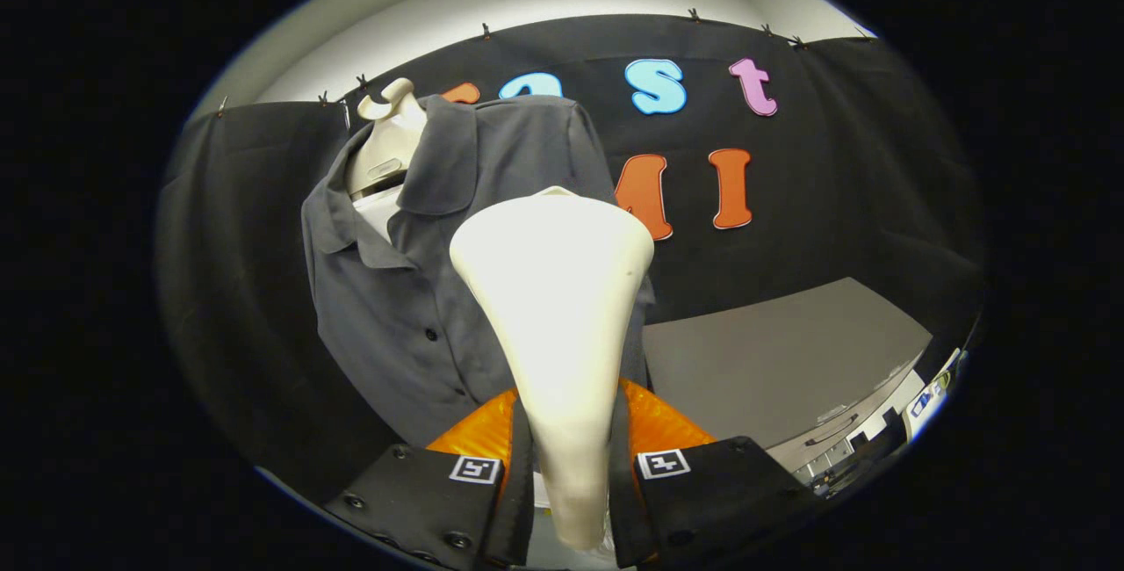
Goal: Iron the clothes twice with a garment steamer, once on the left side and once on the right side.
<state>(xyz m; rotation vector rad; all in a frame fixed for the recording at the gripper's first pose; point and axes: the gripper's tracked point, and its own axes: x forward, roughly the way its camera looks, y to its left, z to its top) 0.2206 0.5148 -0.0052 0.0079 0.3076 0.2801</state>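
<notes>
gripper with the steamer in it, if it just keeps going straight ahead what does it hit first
Most likely the grey shirt on the mannequin. The gripper is shut on the steamer, whose wide head leads and looks close to the shirt front, though depth is hard to judge.

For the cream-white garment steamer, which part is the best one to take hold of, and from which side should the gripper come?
Grip the cream-white garment steamer at its narrow handle, below the wide flared head, with one finger on each flank. The gripper already does so: it looks shut on that slim neck, which fits between the fingers, while the head would be too broad. This leaves the head free to face the grey buttoned shirt.
</notes>
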